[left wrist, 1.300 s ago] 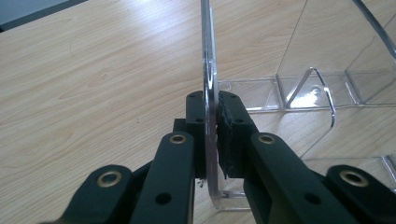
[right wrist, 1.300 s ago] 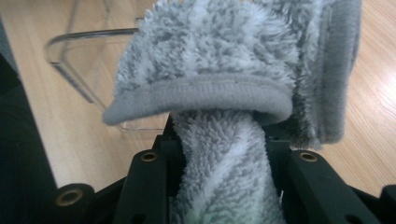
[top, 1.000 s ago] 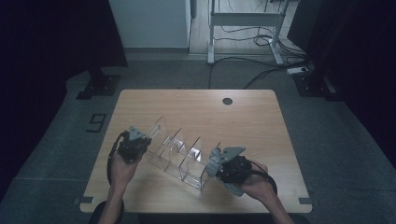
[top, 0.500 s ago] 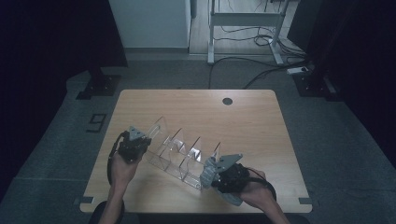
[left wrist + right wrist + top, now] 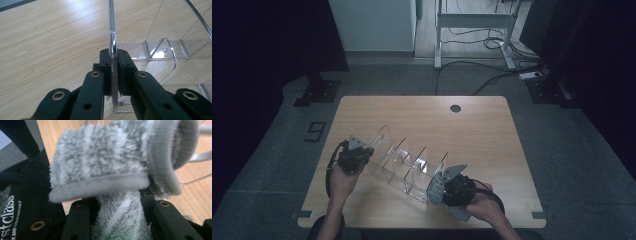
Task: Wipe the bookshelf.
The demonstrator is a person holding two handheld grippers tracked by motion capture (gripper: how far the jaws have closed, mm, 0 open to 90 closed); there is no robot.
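We see a wooden table (image 5: 492,130) from above, with a clear plastic organiser (image 5: 404,162) lying slantwise across its near half, running from the left side toward the near right corner. Upright clear dividers split it into several open compartments, and each compartment we can see into holds nothing but the wood grain showing through its floor.

At the organiser's left end, the left gripper (image 5: 362,152) has its jaws closed tight on the edge of the outermost clear wall. In the left gripper view, the left gripper (image 5: 114,72) pinches that thin wall between both black pads, the plastic standing upright and passing straight between them.

Toward the near right corner, the right gripper (image 5: 439,182) sits against the organiser's right end. In the right gripper view, the right gripper (image 5: 117,202) clamps a folded grey fluffy cloth (image 5: 105,162), which bulges out above the jaws and hides the plastic behind it. We cannot tell whether the cloth touches the organiser.
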